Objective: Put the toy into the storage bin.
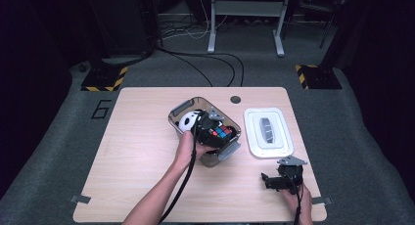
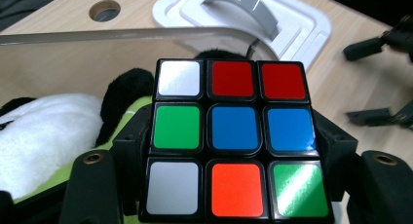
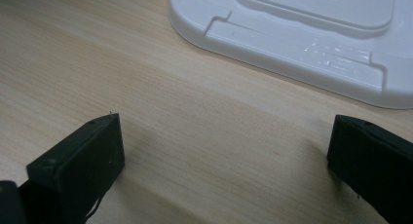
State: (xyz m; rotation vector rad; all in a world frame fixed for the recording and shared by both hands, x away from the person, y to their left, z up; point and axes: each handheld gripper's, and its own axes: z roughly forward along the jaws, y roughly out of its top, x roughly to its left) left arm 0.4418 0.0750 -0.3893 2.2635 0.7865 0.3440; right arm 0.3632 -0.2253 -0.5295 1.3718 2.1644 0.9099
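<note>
The left gripper (image 1: 215,129) was clenched on a cube (image 1: 221,132), a colour puzzle with white, red, green, blue and orange squares on the face turned to the camera. In the left gripper view the cube (image 2: 233,140) sat squarely between the two black jaws, which pressed on its sides. Gripper and cube were inside a clear bin (image 1: 182,109) in the middle of the table (image 1: 137,151). Below the cube in the bin lay a plush toy (image 2: 48,136) (white and black fur, with a bit of lime green beside it).

The bin's white lid (image 1: 268,132) lay flat on the table just right of the bin, grey handle up. The right gripper (image 1: 268,181) rested low near the table's front edge, in front of the lid, its jaws spread wide with only bare wood between them. In the right gripper view the lid (image 3: 302,44) lay just beyond the jaws.
</note>
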